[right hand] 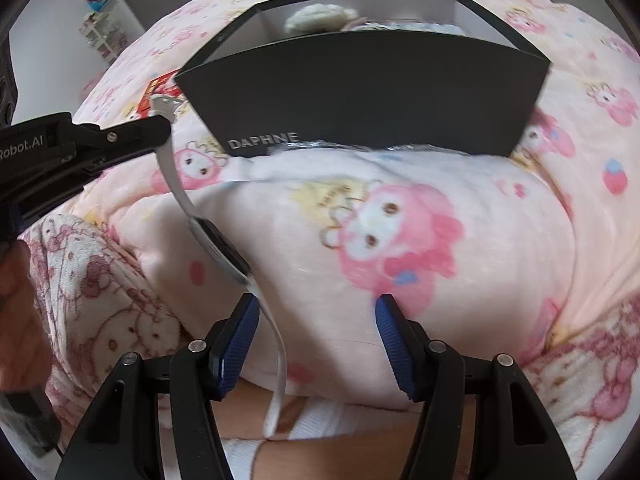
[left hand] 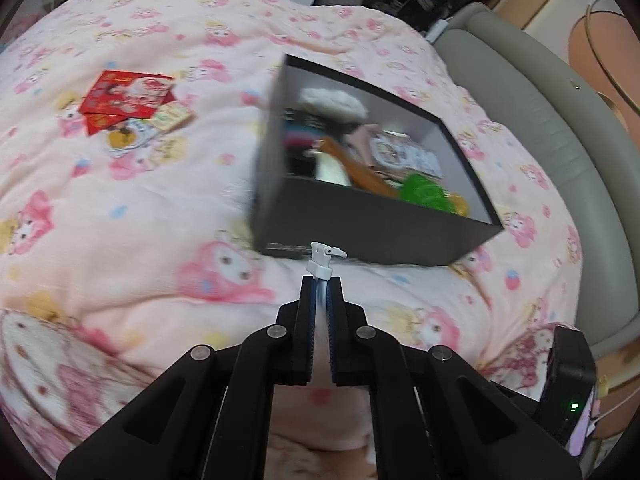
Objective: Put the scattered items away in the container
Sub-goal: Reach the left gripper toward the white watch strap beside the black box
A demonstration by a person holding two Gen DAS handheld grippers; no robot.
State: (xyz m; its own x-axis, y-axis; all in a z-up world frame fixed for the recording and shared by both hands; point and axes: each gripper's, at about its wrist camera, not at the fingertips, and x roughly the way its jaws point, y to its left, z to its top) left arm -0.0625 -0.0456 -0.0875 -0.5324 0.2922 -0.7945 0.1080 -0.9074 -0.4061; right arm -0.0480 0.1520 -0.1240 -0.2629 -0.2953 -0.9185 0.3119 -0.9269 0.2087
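Note:
My left gripper (left hand: 320, 280) is shut on the white strap of a watch; the strap's buckle end (left hand: 323, 258) sticks out past the tips. In the right wrist view the watch (right hand: 222, 250) hangs below the left gripper (right hand: 162, 128), its dark face over the blanket and its lower strap trailing down. My right gripper (right hand: 316, 304) stands open with nothing pressed between its blue pads (right hand: 390, 320); the strap's tail passes just inside its left finger. The black box (left hand: 360, 224) stands ahead on the bed, holding a white fluffy item (left hand: 334, 104), a green item (left hand: 424, 192) and several other things.
Red envelopes and small cards (left hand: 128, 100) lie on the pink cartoon blanket (left hand: 120, 208) to the box's left. A grey padded bed edge (left hand: 540, 120) runs along the right. A hand (right hand: 16, 312) holds the left gripper's handle at the left edge.

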